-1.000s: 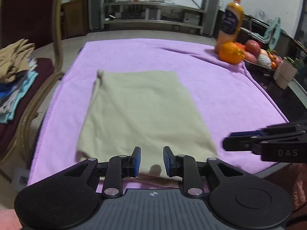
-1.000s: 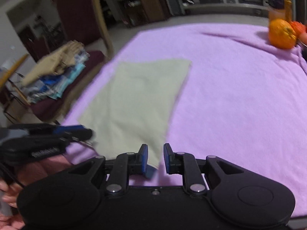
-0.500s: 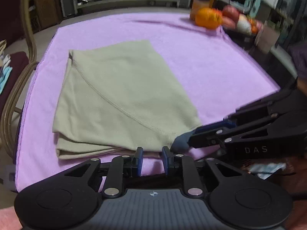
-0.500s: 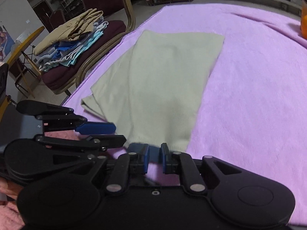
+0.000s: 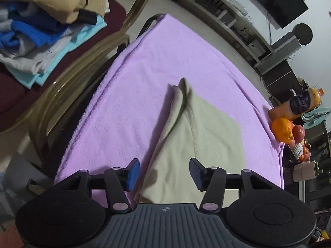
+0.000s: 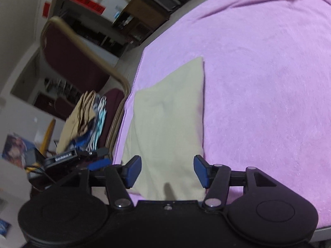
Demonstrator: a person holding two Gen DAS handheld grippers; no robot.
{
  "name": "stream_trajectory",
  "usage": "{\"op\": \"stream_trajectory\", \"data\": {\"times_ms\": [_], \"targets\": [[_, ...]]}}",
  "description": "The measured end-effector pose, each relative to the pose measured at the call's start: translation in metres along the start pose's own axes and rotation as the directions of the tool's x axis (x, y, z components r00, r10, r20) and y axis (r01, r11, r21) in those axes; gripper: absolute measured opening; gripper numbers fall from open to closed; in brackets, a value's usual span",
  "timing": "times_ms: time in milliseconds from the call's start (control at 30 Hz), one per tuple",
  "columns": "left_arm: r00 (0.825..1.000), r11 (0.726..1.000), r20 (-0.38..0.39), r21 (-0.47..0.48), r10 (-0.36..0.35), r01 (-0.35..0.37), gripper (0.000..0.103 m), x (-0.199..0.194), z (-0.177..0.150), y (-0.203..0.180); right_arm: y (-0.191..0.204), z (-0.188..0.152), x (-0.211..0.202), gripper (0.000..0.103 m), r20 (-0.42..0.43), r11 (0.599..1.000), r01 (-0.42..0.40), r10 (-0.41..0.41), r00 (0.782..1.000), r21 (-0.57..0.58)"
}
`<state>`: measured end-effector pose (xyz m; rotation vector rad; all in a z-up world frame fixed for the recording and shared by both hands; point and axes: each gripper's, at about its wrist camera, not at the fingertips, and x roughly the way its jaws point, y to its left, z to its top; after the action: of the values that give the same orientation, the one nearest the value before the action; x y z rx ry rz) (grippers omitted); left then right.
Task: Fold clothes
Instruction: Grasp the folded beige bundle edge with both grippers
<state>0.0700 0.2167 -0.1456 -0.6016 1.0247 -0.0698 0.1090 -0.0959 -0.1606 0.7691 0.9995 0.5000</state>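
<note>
A beige folded garment (image 5: pixel 198 144) lies on the purple towel (image 5: pixel 132 107) that covers the table. My left gripper (image 5: pixel 163 174) is open and empty, its fingers spread over the garment's near edge. In the right wrist view the same garment (image 6: pixel 167 122) lies on the towel (image 6: pixel 269 82) near its left edge. My right gripper (image 6: pixel 167 171) is open and empty, hovering over the garment's near end. The left gripper (image 6: pixel 99 158) shows at the left of the right wrist view.
A chair (image 5: pixel 62 95) with a stack of folded clothes (image 5: pixel 41 26) stands left of the table; it also shows in the right wrist view (image 6: pixel 86 122). An orange (image 5: pixel 282 129), other fruit and a juice bottle (image 5: pixel 295 105) sit at the table's far right.
Both grippers opened and let go of the garment's near edge. The garment now lies folded shorter. Both views have swung and tilted.
</note>
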Motion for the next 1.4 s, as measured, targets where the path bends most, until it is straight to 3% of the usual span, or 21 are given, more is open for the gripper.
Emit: {"op": "stream_trajectory", "data": {"times_ms": [100,267,500,733,867,933,967,1000,1067,1167,1233,1400], "targets": [[0.999,1.0,-0.044,-0.003,0.018,-0.018,0.066,0.016,0.005,0.001,-0.01,0.014,0.013,0.057,-0.003,0.998,-0.005,0.005,1.0,0.066],[0.992,0.998,-0.114,-0.033,-0.057,0.053,0.069,0.03,0.012,0.01,-0.021,0.026,0.036,0.059,-0.029,0.993,0.012,-0.009,1.0,0.119],[0.984,0.995,-0.145,-0.017,-0.103,0.101,0.073,0.045,0.017,0.012,-0.033,0.035,0.06,0.059,-0.056,0.988,-0.017,0.026,0.998,0.152],[0.973,0.987,-0.164,-0.022,-0.163,0.162,0.073,0.063,0.016,0.006,-0.038,0.038,0.071,0.042,-0.056,0.988,-0.054,0.062,0.996,0.148],[0.975,0.984,-0.138,0.019,-0.172,0.176,0.074,0.069,0.013,-0.007,-0.039,0.039,0.078,0.045,-0.043,0.986,-0.086,0.093,0.995,0.141],[0.984,0.987,-0.113,0.063,-0.141,0.148,0.067,0.068,0.009,-0.017,-0.036,0.037,0.081,0.048,-0.017,0.988,-0.108,0.111,0.994,0.111],[0.99,0.99,-0.095,0.087,-0.107,0.115,0.053,0.067,0.006,-0.022,-0.034,0.035,0.081,0.048,-0.004,0.991,-0.106,0.107,0.994,0.081],[0.995,0.991,-0.078,0.11,-0.068,0.077,0.048,0.065,0.003,-0.027,-0.03,0.032,0.081,0.048,0.008,0.994,-0.098,0.098,0.995,0.047],[0.999,0.99,-0.044,0.139,-0.01,0.016,0.035,0.061,-0.004,-0.037,-0.023,0.028,0.079,0.031,0.032,0.999,-0.044,0.044,0.998,0.0],[0.997,0.974,0.036,0.216,0.064,-0.07,0.021,0.044,-0.014,-0.062,-0.009,0.023,0.074,0.023,0.069,0.998,0.041,-0.037,0.997,-0.057],[0.992,0.958,0.083,0.265,0.092,-0.111,0.017,0.031,-0.021,-0.079,0.002,0.022,0.063,0.021,0.082,0.995,0.066,-0.06,0.995,-0.072],[0.991,0.93,0.128,0.36,0.026,-0.071,0.017,-0.01,-0.052,-0.129,0.023,0.022,0.008,0.021,0.116,0.992,0.09,-0.08,0.99,-0.087]]}}
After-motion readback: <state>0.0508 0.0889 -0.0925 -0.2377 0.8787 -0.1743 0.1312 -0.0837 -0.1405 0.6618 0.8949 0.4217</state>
